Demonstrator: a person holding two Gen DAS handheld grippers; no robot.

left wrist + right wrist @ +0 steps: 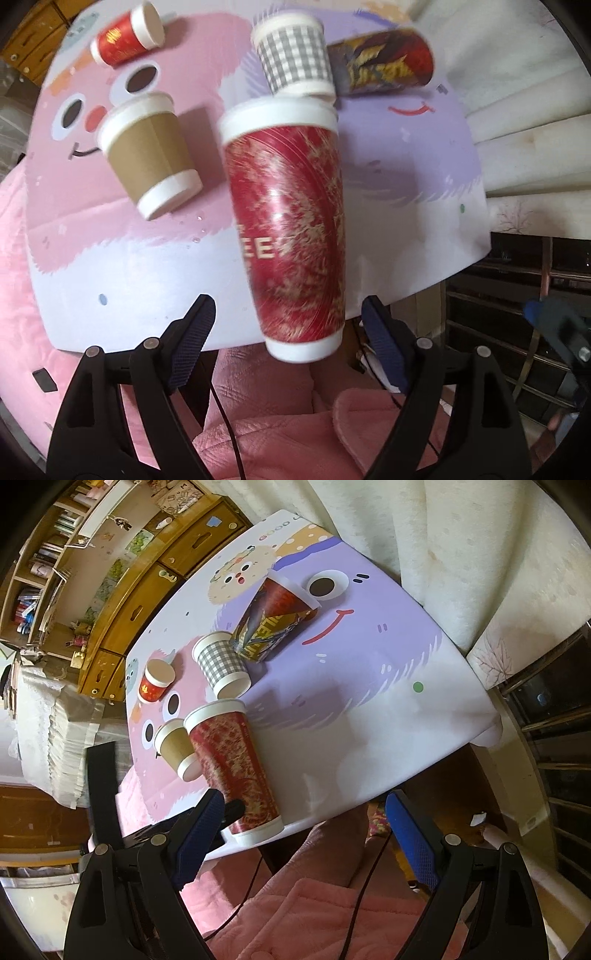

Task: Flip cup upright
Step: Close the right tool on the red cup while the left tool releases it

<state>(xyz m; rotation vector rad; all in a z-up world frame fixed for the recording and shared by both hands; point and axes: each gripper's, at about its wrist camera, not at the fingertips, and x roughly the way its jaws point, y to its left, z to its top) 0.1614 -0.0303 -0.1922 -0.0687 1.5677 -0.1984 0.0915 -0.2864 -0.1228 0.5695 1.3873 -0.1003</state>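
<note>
on table (388, 738), tall red cup (286, 229) stands vertical, rim up.

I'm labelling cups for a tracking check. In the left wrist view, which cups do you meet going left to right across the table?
Small red cup → brown-sleeved cup → tall red cup → dark patterned cup lying on its side. The checkered cup sits above the tall red one, so I left it out.

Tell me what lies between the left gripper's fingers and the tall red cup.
Nothing: in the left wrist view the tall red cup stands in the open left gripper gap, with bare space either side.
</note>
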